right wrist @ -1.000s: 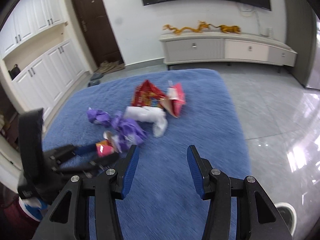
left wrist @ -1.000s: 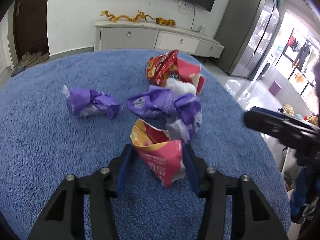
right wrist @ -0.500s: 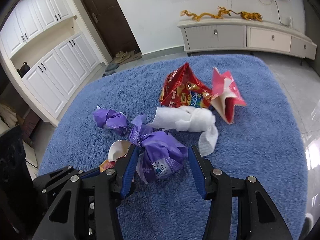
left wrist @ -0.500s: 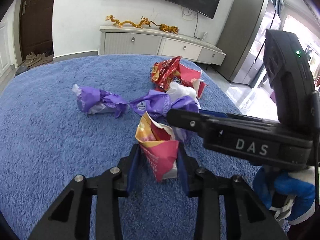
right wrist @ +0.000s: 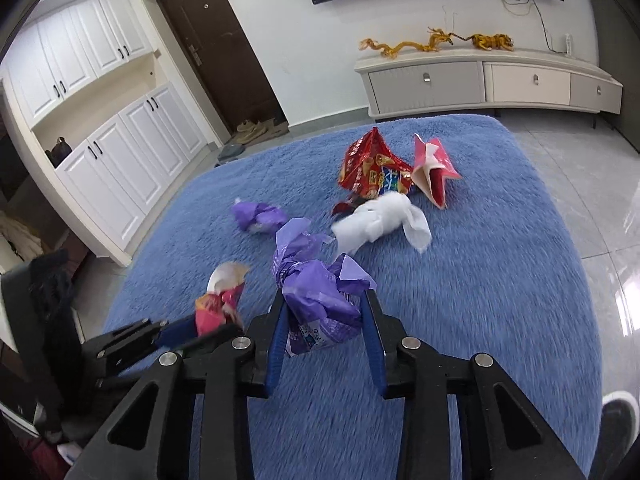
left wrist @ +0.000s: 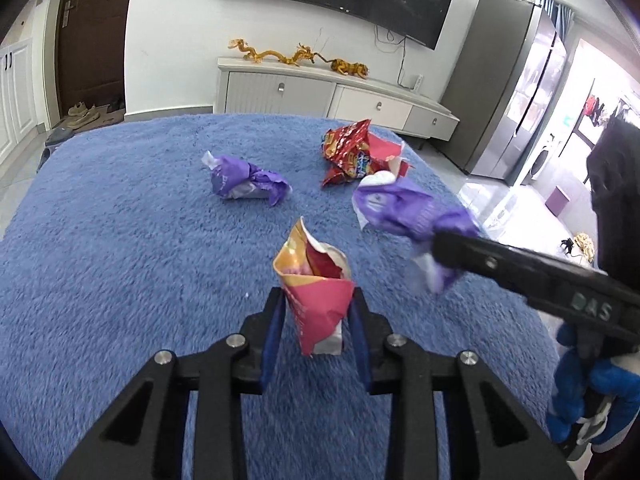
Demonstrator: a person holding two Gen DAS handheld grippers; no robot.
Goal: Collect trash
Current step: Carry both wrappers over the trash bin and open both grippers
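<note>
Nearest us, our left tongs (left wrist: 316, 314) have just been closing and now pinch the pink snack bag (left wrist: 316, 300) between their blue pads, narrow but not fully shut. The bag stands up out of them, its torn mouth opening away from us. The grip sits low on a crumpled, slippery film — we judge it could slide out if we swing quickly.

Our right tongs (right wrist: 326, 316) have likewise just been closing, and they clamp the purple wrapper (right wrist: 320, 300), which bulges above and below the pads. The loose tails flap free; we think one could snag the pile of the blue rug (right wrist: 500, 280) or drag a neighbour along.

Just beyond the right tongs lies the white tissue wad (right wrist: 380, 222), and to its left a second, smaller purple wrapper (right wrist: 258, 218). Further ahead sit the red snack bag (right wrist: 372, 172) and the pink torn packet (right wrist: 434, 172), touching each other. These four remain to be collected. With both tongs full and close together, a clash between them looks the likeliest slip — no bin shows in either view.
</note>
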